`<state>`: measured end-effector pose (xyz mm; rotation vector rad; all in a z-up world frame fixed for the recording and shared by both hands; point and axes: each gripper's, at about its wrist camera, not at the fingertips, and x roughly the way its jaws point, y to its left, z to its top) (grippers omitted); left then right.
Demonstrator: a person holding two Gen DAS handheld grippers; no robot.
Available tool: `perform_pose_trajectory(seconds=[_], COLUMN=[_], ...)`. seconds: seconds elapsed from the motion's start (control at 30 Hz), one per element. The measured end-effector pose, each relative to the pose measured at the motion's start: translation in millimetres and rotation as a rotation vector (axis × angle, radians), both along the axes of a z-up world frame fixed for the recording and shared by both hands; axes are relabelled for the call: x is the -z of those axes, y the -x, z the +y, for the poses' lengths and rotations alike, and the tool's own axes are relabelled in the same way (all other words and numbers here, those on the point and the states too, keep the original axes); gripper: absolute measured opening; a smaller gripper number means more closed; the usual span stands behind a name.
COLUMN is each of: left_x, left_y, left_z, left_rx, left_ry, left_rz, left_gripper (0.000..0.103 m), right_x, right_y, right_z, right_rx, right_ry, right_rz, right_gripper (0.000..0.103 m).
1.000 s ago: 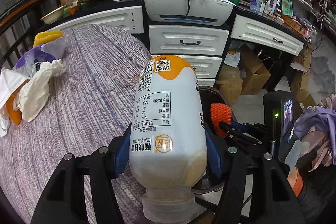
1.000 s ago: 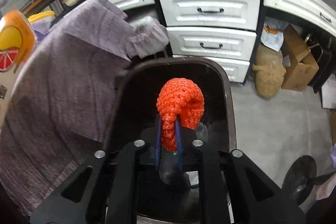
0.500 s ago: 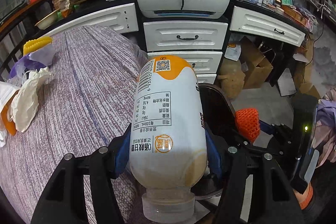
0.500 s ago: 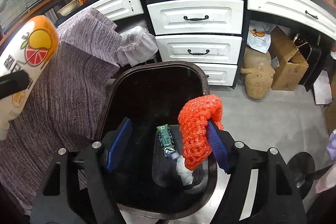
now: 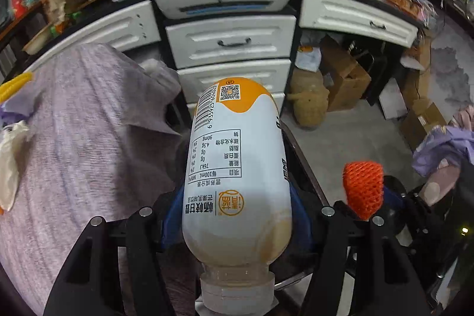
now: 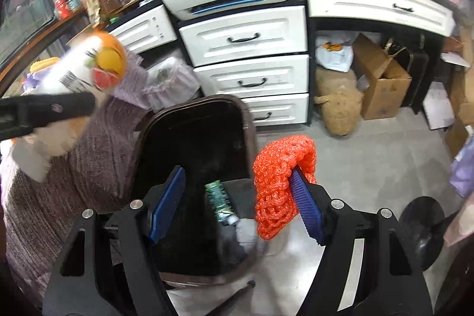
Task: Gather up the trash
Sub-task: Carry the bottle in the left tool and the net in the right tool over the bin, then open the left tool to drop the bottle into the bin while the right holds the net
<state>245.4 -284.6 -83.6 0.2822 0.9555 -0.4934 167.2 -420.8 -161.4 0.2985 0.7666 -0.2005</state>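
1. Two tongs: the left tongs (image 5: 237,215) stay clamped on the drink bottle (image 5: 237,168), now nearer the bin (image 6: 192,120).
2. The right tongs (image 6: 237,203) now stand apart; orange foam net (image 6: 278,182) hangs on one pad, over the bin's rim.

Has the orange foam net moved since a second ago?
Yes. The orange foam net no longer sits centred over the trash bin; it hangs on the open right gripper at the bin's right rim.

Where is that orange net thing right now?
In the right wrist view the orange net hangs snagged on one pad of the open right claw, beside the dark trash bin and level with its rim.
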Motion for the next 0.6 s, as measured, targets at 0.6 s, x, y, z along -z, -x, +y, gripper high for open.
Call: perform_pose_trajectory(seconds=[0.6], left_x=[71.0], left_y=[-16.1], left_z=[-51.8], left_rx=[0.113], left_ry=[-0.179], left_rz=[0.172], left_gripper=[0.062], right_x=[12.6], right_y=[51.7], right_z=[-44.8], right_rx=[0.151], right_ry=[-0.009], right_rz=[-0.003], right_gripper=[0.072])
